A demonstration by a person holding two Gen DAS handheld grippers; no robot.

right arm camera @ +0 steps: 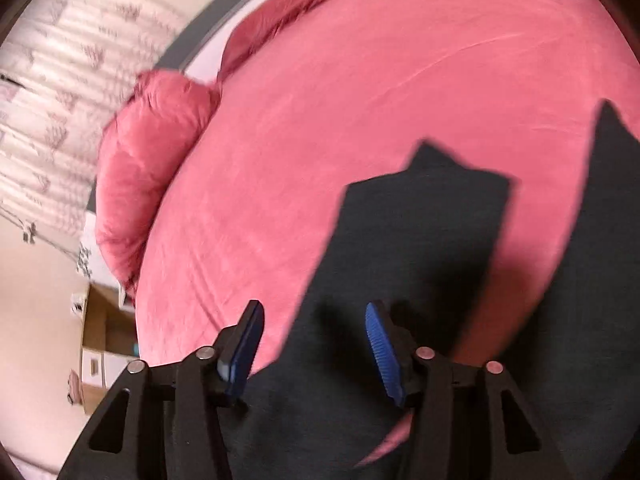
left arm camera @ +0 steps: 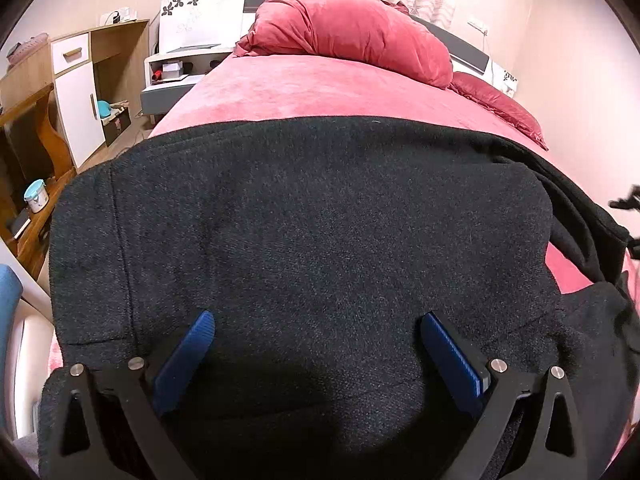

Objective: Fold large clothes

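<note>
Left gripper (left arm camera: 318, 322) fingers stood released above the dark coat (left arm camera: 320, 220); right gripper (right arm camera: 314, 316) fingers released, coat beneath them, on the bed (right arm camera: 360, 100).

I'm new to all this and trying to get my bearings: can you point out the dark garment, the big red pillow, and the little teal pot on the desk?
Dark garment (left arm camera: 320, 220): left wrist view, middle of the folded top layer.
Red pillow (left arm camera: 352, 36): left wrist view, centre of its bulge.
Teal pot (left arm camera: 35, 195): left wrist view, on its side wall.
</note>
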